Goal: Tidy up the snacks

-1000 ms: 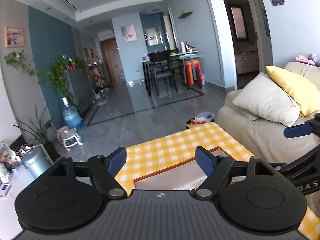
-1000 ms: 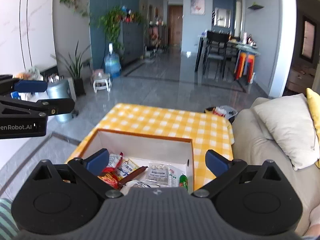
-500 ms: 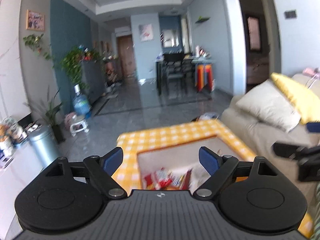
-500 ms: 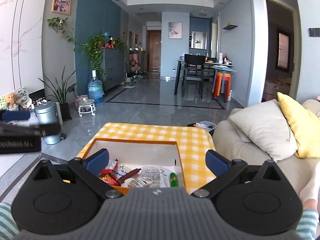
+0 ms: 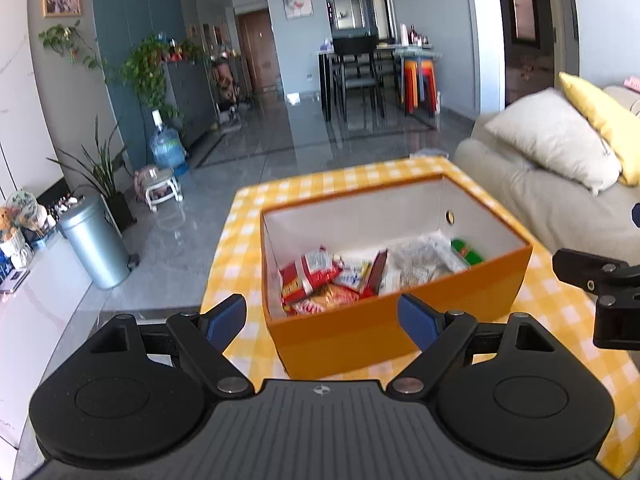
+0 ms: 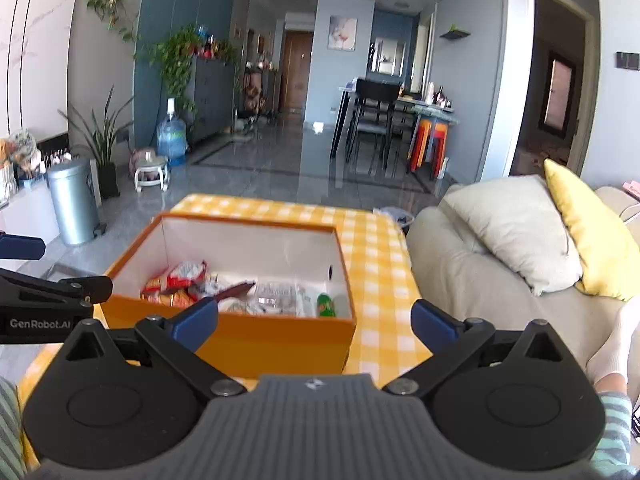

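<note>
I see an orange box [image 5: 384, 332] with a white inside, sitting on a bench cloth [image 6: 380, 264] checked in yellow and white. Among the snacks, one packet [image 5: 310, 276] is red and white, another wrapper [image 5: 378, 274] is dark maroon, and a small item [image 5: 466, 254] is green. My fingers [image 5: 226, 318] carry blue pads on black frames. On the beige sofa [image 6: 460, 280] lie a cream cushion [image 6: 512, 232] and a yellow cushion [image 6: 592, 236].

An open orange box [image 5: 372, 332] with white inside walls sits upright, holding red snack packets [image 5: 310, 276], clear wrappers [image 5: 420, 260] and a green item [image 5: 466, 252].
</note>
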Available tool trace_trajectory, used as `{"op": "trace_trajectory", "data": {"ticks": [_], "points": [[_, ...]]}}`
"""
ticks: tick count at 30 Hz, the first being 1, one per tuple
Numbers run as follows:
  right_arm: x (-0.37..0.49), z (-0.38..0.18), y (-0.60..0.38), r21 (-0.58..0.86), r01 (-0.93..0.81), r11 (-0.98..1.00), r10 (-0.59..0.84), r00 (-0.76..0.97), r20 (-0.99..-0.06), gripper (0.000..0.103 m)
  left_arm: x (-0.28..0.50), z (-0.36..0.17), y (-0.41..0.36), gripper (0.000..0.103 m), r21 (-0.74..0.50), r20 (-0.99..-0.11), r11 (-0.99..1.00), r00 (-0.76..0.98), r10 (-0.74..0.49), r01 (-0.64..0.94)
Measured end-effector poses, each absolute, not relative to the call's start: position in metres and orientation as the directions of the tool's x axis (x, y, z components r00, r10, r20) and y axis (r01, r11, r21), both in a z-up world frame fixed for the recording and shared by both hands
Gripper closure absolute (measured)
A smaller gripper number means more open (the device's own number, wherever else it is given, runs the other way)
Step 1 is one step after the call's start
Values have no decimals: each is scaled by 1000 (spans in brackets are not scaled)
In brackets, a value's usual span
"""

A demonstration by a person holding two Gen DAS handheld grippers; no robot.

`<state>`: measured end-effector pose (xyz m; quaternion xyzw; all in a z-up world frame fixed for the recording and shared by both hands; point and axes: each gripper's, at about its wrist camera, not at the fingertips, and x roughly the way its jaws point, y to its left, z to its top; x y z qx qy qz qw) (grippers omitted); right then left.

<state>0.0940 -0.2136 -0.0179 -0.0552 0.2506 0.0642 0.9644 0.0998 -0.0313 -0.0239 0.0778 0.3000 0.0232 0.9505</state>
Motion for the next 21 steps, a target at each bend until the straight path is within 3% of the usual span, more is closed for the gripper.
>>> {"op": "trace_trajectory", "data": {"ticks": [8,21], "points": [[107,-33,-212,-20,-181,983,140,824,-549,4,103,-35,-36,3,163,-602,987,791,104,-6],[110,-35,-205,-3,-177,984,144,810,-569,4,104,-34,-36,3,164,-607,986,787,109,-10]]}}
